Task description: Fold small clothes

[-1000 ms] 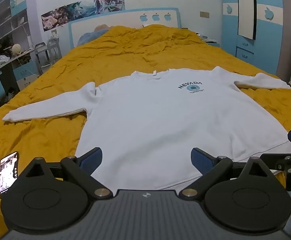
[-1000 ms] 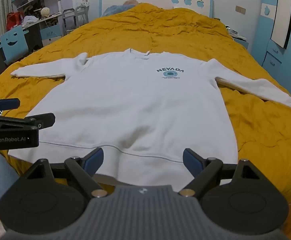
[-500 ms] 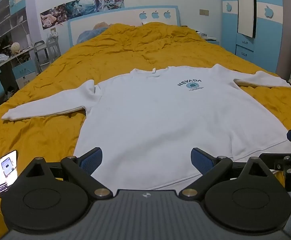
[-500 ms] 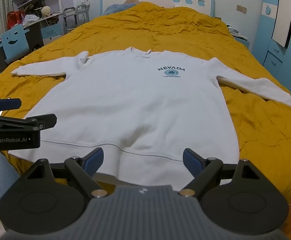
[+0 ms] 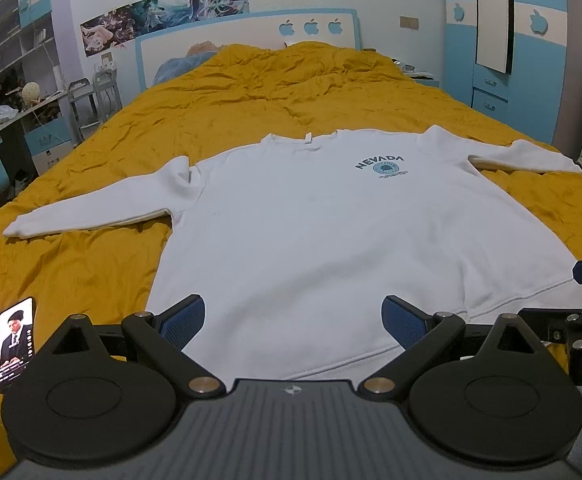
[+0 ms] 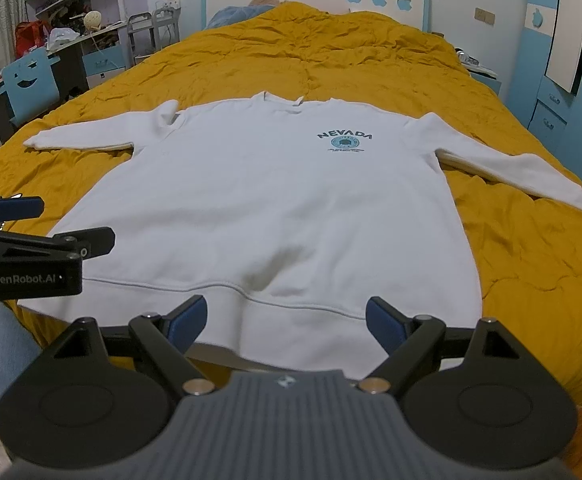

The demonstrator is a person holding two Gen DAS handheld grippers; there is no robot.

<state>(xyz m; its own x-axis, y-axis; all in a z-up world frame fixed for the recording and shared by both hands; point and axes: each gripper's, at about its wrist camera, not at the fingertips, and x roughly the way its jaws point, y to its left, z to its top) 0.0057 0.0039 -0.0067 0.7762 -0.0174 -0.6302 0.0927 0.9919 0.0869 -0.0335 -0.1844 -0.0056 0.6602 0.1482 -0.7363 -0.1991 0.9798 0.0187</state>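
Sweatshirt flat on yellow bedspread, phone beside, both grippers wide open, empty.

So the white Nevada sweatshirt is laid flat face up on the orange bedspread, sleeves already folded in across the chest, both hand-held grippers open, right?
Not quite. Both views show the sweatshirt with its sleeves spread out to the sides, not folded in. The rest holds: it lies flat, face up, on the orange bedspread, and the left hand-held gripper and right hand-held gripper are open.

Sweatshirt hem hidden behind left gripper; small print under NEVADA logo unreadable.
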